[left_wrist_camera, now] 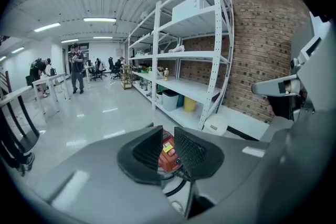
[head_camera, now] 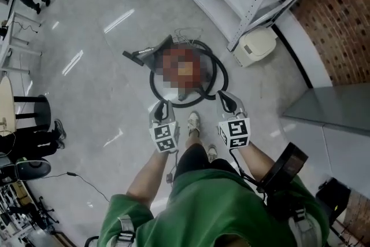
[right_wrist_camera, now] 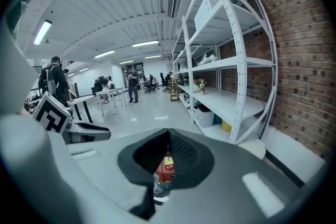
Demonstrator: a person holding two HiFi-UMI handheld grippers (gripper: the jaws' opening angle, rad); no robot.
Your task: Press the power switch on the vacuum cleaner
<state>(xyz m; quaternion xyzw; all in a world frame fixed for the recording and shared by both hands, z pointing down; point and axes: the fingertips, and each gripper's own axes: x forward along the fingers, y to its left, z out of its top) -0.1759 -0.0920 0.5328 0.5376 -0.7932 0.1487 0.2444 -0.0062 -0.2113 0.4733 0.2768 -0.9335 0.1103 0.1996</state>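
Head view: vacuum cleaner (head_camera: 184, 69), its nozzle (head_camera: 140, 55) pointing left.

No print I can read from here.
I see a yellow label (left_wrist_camera: 168, 148) on the red vacuum cleaner (left_wrist_camera: 164, 160), framed between the jaws, but its lettering is too small to read in either gripper view; it may be a warning sticker. The cubes on the left gripper (head_camera: 162, 107) and right gripper (head_camera: 227, 100) carry black-and-white square markers (head_camera: 165, 137), which are patterns only, without letters or numbers.
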